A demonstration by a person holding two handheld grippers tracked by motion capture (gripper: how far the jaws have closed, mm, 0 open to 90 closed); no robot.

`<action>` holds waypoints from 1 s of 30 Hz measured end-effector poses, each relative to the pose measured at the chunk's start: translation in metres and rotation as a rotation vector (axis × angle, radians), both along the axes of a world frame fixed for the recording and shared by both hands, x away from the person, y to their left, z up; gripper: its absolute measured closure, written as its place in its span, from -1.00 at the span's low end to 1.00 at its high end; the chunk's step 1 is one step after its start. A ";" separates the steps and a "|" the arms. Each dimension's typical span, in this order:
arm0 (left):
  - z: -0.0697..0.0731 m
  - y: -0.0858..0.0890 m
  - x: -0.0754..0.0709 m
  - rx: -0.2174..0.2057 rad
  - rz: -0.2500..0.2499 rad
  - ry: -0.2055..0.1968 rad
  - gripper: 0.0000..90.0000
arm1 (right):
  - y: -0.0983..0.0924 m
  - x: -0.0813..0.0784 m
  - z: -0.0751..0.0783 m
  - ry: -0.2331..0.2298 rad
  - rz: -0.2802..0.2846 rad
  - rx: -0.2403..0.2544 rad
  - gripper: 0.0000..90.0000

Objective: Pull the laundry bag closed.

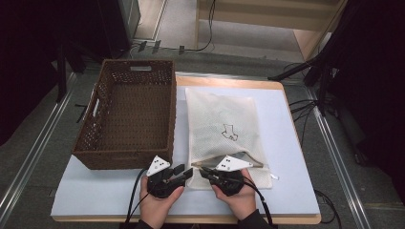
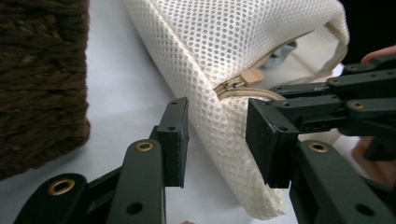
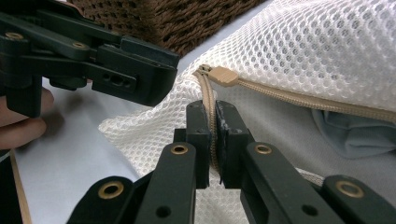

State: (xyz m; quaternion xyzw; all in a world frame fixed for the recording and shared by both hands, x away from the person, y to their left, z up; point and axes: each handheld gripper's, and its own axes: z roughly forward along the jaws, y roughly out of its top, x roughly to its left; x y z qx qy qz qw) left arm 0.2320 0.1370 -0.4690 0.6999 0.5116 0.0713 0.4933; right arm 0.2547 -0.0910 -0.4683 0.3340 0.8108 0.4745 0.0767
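Observation:
A white mesh laundry bag [image 1: 224,129] lies flat on the white table top, its zipped mouth toward me and partly unzipped. My right gripper [image 3: 214,116] is shut on the tan zipper tape just below the zipper pull [image 3: 224,74], at the bag's near left corner [image 1: 203,171]. My left gripper [image 2: 217,140] is open beside it, with the bag's mesh corner lying between its pads and the zipper pull [image 2: 252,75] just beyond them. Blue-grey cloth [image 3: 355,135] shows inside the open mouth. In the high view the left gripper [image 1: 186,172] sits right next to the right one.
A brown woven basket [image 1: 129,114] stands close to the left of the bag and of my left gripper. The white table top [image 1: 291,157] ends near my hands at a wooden edge. Cables and dark stands lie on the floor around the table.

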 end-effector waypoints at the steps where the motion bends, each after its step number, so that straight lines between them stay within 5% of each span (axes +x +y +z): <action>1: 0.000 0.000 0.000 -0.005 -0.003 0.002 0.29 | 0.001 0.000 -0.001 0.003 0.000 0.002 0.91; 5: -0.001 -0.003 0.001 -0.009 -0.026 0.009 0.20 | 0.001 0.000 -0.002 0.006 -0.002 -0.005 0.91; 9: -0.005 -0.007 0.003 0.036 -0.054 0.040 0.16 | 0.001 0.001 -0.003 0.004 0.001 -0.001 0.91; 15: -0.005 -0.008 0.003 0.053 -0.057 0.038 0.66 | 0.000 0.002 -0.002 0.011 0.011 0.006 0.84; 18: -0.005 -0.007 0.002 0.051 -0.053 0.030 0.83 | -0.002 0.003 0.000 0.011 0.005 0.030 0.52; 21: -0.005 -0.005 0.002 0.048 -0.057 0.019 0.87 | -0.005 0.006 0.006 0.039 -0.006 0.104 0.33; 30: -0.005 -0.008 0.000 0.078 -0.055 -0.014 0.89 | 0.004 0.019 0.010 0.104 -0.088 0.167 0.35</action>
